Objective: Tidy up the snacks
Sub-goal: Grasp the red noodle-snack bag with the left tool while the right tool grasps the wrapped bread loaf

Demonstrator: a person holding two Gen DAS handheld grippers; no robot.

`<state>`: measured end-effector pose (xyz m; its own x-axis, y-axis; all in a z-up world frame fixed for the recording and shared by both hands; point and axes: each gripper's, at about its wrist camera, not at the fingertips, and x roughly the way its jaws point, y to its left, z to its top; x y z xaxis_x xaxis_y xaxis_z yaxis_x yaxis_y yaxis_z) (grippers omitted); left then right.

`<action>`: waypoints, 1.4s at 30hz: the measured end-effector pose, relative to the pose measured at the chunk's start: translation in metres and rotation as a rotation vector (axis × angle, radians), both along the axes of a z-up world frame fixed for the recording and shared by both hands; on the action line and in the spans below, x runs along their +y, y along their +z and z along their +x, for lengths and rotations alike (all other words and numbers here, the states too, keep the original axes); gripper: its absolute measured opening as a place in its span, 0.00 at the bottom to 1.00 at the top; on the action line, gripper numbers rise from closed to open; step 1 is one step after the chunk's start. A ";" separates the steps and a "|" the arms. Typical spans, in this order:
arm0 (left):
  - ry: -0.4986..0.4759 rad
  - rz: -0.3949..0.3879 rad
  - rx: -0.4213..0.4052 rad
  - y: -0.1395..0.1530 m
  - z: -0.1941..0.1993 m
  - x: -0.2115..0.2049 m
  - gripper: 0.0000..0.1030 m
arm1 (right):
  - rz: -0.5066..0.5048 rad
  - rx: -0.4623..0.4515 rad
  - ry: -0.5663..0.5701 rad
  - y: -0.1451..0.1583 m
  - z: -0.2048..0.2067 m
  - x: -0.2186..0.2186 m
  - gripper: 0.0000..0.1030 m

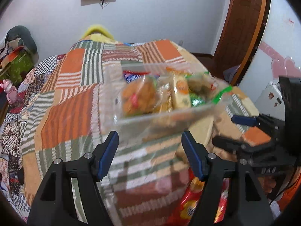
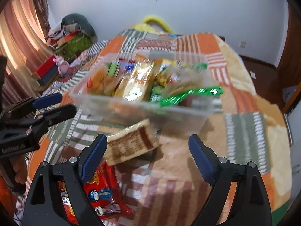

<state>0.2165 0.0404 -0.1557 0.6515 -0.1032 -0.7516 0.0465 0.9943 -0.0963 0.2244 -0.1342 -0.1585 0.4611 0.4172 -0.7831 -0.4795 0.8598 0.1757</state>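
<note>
Clear plastic bin (image 2: 143,111) of snacks ahead of both spread grippers, brown packet (image 2: 131,145) nearer the right gripper (image 2: 148,150)

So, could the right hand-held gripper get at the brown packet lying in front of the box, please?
Probably yes: the right hand-held gripper is open, and the brown packet lies uncovered on the blanket just ahead of its left finger.

A clear rectangular plastic bin (image 2: 143,111) sat on the patchwork quilt (image 2: 244,113), with wrapped snack packets (image 2: 139,82) inside. A tan printed snack pack (image 2: 131,143) lay just before the bin; a red cartoon-printed bag (image 2: 101,188) lay nearer, to its left.
</note>
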 end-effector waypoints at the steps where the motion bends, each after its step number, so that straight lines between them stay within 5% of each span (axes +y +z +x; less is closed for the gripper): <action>1: 0.000 0.002 0.006 -0.003 -0.003 0.002 0.67 | 0.003 0.016 -0.001 -0.003 0.002 0.004 0.84; 8: 0.002 -0.012 0.028 -0.019 -0.021 0.016 0.67 | 0.004 0.088 0.004 -0.017 0.018 0.028 0.84; 19: 0.004 -0.043 0.052 -0.029 -0.023 0.017 0.67 | -0.085 0.059 0.074 -0.026 0.009 0.051 0.84; 21: 0.003 -0.044 0.056 -0.029 -0.024 0.015 0.67 | -0.103 0.049 0.068 -0.029 0.010 0.052 0.76; 31: -0.055 -0.052 0.097 -0.029 -0.043 -0.013 0.67 | -0.031 0.015 -0.005 -0.008 -0.010 -0.002 0.74; 42: -0.152 -0.090 0.166 -0.036 -0.074 -0.062 0.86 | 0.022 -0.018 -0.078 0.018 -0.044 -0.059 0.74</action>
